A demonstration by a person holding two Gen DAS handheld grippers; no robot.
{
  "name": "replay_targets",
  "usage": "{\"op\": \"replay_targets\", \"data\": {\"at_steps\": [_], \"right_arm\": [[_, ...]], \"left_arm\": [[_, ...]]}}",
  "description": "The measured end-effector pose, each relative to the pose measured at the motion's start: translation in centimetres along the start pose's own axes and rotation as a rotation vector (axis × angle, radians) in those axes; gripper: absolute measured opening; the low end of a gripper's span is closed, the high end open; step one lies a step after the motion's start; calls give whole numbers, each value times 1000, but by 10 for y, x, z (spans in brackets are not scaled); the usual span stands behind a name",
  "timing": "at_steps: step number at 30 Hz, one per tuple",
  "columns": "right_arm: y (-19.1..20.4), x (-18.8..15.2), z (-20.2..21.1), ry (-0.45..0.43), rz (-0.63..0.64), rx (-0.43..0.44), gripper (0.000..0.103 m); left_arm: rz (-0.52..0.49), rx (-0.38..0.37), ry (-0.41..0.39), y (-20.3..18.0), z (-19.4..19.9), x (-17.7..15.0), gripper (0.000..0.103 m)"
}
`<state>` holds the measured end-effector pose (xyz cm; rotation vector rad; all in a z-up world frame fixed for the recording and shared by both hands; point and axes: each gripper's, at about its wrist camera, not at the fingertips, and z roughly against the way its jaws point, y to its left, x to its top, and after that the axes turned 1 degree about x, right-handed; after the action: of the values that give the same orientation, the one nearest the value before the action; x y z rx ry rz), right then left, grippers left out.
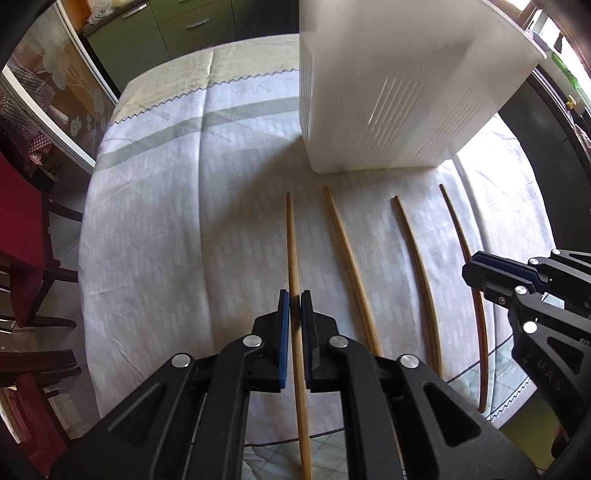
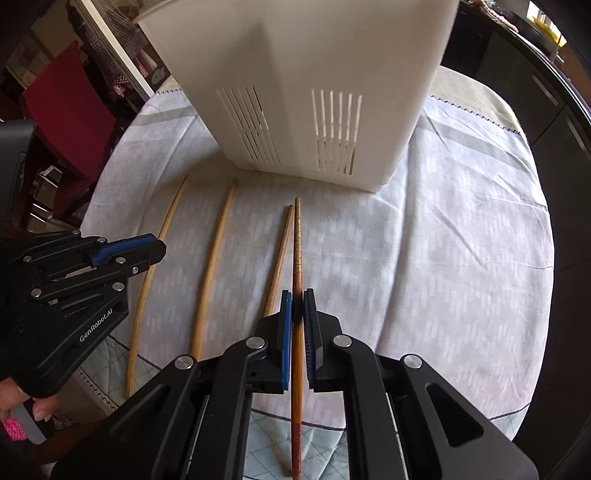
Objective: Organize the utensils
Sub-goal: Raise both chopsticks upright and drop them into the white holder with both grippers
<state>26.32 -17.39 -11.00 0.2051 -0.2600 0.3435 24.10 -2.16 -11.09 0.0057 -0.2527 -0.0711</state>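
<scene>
Four wooden chopsticks lie side by side on a white tablecloth in front of a white slotted utensil holder (image 1: 399, 99) (image 2: 306, 92). My left gripper (image 1: 295, 297) is shut on the leftmost chopstick (image 1: 292, 240), which runs between its blue pads. My right gripper (image 2: 297, 295) is shut on the rightmost, darker chopstick (image 2: 297, 243). In the left wrist view the right gripper (image 1: 480, 275) sits over that chopstick (image 1: 458, 229). In the right wrist view the left gripper (image 2: 155, 249) sits at the far left chopstick (image 2: 166, 225). Two chopsticks (image 1: 343, 236) (image 1: 413, 240) lie between them.
The tablecloth (image 1: 155, 221) covers a round table. Red chairs (image 1: 18, 229) stand at its left edge. Green cabinets (image 1: 177, 26) are behind. The holder stands upright just beyond the chopstick tips.
</scene>
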Motion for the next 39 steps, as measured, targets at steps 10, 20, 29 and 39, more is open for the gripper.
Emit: {"op": "replay_targets", "data": {"at_steps": [10,20,29,39], "right_arm": [[-28,-38,88,-260,-24,46,7],[-38,-71,124,-410,-28,51,7],[-30,-91,133,-443,-1,43,7],[-24,-85,140,-465,18,47,7]], "left_arm": [[-1,-37,-180,8,75,-25,6],[24,-67,-312,23,122,-57,6],[4,-79,-361,18,139,-75,6],[-22,-99,-392,9,157,-79,6]]}}
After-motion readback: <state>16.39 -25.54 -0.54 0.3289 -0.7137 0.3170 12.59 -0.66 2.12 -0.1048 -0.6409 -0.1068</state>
